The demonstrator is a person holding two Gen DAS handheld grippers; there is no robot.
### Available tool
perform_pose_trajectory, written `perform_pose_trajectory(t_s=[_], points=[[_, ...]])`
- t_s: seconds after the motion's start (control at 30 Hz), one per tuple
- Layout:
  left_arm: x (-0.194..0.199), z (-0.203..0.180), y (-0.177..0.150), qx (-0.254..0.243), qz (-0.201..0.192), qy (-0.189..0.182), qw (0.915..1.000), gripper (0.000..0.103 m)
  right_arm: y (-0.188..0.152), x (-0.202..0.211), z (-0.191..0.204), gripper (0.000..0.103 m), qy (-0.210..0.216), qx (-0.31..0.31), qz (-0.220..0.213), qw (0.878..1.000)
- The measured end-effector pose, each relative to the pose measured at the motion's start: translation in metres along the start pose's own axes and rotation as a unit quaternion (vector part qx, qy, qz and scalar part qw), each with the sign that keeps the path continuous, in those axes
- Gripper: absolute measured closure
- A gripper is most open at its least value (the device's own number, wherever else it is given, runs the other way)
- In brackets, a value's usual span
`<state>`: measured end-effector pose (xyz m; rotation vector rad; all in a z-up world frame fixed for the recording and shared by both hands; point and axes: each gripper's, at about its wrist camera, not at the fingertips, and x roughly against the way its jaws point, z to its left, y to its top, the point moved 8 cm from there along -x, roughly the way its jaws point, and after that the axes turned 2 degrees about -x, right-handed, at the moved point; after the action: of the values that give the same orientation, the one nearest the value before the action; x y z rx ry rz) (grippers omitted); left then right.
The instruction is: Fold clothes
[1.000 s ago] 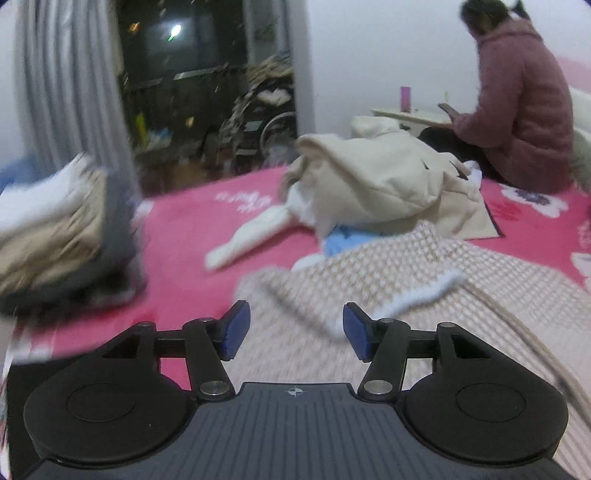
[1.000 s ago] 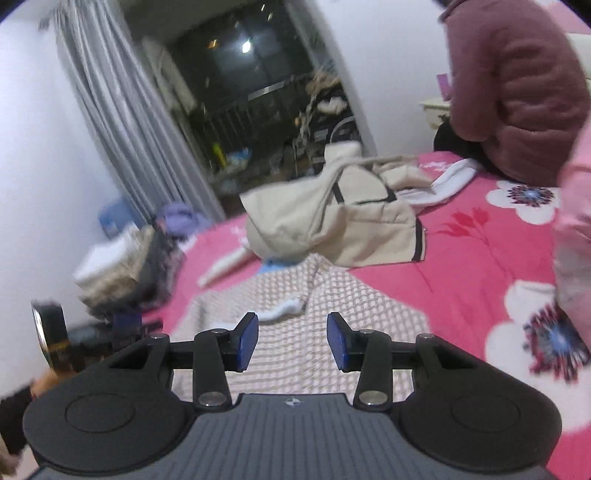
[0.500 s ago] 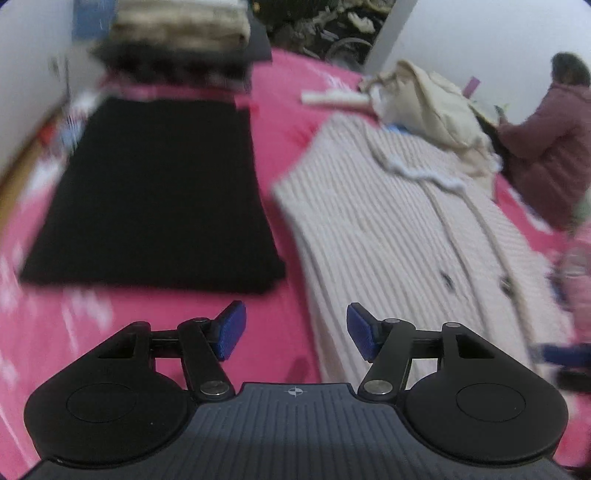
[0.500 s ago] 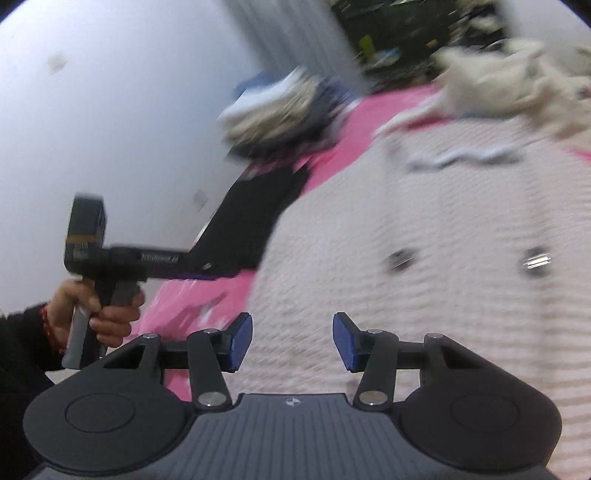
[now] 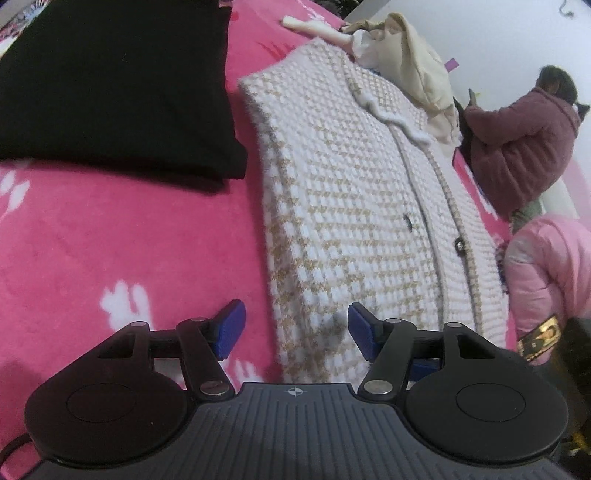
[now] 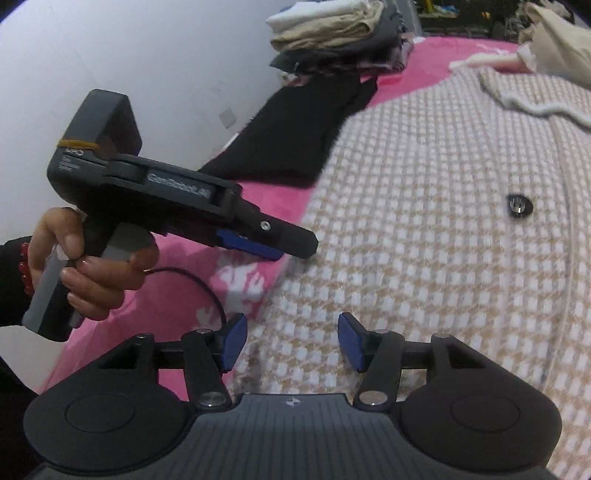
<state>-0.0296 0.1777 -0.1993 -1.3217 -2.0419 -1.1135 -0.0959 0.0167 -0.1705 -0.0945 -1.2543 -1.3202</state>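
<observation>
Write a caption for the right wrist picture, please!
Both open grippers, right and left, reach the edge of a checked cardigan spread on a pink blanket.

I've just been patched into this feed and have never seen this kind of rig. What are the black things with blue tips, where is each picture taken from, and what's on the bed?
There is no robot here: a person holds a hand-held gripper in each hand. Each picture comes from a camera on one gripper, looking along its two blue-padded fingers.

In the left view, the left gripper is open over the near edge of a checked cardigan, holding nothing. In the right view, the right gripper is also open and empty, and you see the left hand holding the other gripper.

The cardigan lies flat on a pink blanket, beside a folded black garment. A stack of folded clothes sits further back.
</observation>
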Motion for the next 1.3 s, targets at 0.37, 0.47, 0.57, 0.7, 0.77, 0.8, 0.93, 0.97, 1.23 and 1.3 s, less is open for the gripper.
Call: perform_pose_trajectory(t_s=[0.37, 0.47, 0.57, 0.7, 0.77, 0.8, 0.93, 0.97, 1.23, 1.3], points=[[-0.013, -0.022, -0.005, 0.051, 0.075, -0.071, 0.9933, 0.036, -0.008, -0.005, 0.013, 0.032, -0.035, -0.009, -0.008, 0.999], [-0.008, -0.028, -0.002, 0.072, 0.075, -0.095, 0.9901, 0.036, -0.009, -0.006, 0.016, 0.032, -0.047, -0.012, -0.012, 0.999], [-0.005, -0.031, 0.0, 0.096, 0.075, -0.115, 0.9859, 0.036, -0.005, -0.01, 0.015, 0.031, -0.055, -0.026, -0.014, 0.998], [-0.006, -0.035, 0.003, 0.127, 0.073, -0.129, 0.9807, 0.036, -0.003, -0.014, 0.017, 0.03, -0.071, -0.036, -0.016, 0.997], [-0.007, -0.036, 0.004, 0.143, 0.071, -0.137, 0.9777, 0.036, -0.004, -0.015, 0.018, 0.03, -0.083, -0.031, -0.013, 0.996], [-0.007, -0.037, 0.005, 0.15, 0.07, -0.141, 0.976, 0.036, -0.004, -0.016, 0.02, 0.03, -0.088, -0.028, -0.011, 0.996], [-0.01, -0.042, 0.007, 0.174, 0.066, -0.16, 0.9695, 0.036, -0.002, -0.016, 0.018, 0.045, -0.116, -0.03, -0.006, 0.993], [-0.01, -0.043, 0.008, 0.169, 0.064, -0.159, 0.9705, 0.036, -0.003, -0.013, 0.016, 0.047, -0.121, -0.033, -0.007, 0.992], [-0.009, -0.042, 0.031, 0.093, 0.015, -0.103, 0.9902, 0.036, -0.006, 0.0, 0.004, 0.08, -0.131, -0.072, -0.027, 0.988], [-0.015, -0.034, 0.048, 0.069, -0.01, -0.06, 0.9957, 0.036, -0.007, 0.003, 0.004, 0.08, -0.129, -0.077, -0.03, 0.988]])
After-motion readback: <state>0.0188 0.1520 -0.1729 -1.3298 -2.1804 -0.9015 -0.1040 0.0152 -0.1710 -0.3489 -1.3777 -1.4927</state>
